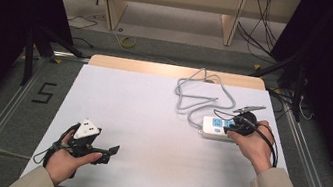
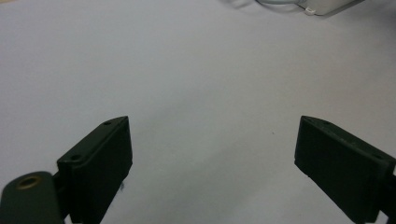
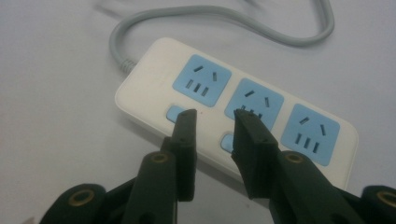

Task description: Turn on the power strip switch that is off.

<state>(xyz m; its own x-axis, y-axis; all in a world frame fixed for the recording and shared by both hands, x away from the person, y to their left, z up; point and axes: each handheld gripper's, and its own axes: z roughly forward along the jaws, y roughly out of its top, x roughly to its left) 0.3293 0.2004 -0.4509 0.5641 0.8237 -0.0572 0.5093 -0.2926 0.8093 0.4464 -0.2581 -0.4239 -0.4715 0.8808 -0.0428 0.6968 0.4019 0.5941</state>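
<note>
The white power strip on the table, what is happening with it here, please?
A person holds a tool in each hand at a white table. The right tool is over the white power strip with three blue sockets, its jaws a little apart, with one tip at a small blue switch button and nothing gripped. The strip's grey cable lies looped behind it. The left tool waits open above bare table, far from the strip.

High overhead view; two close gripper views, power strip (image 3: 236, 119) shared.
</note>
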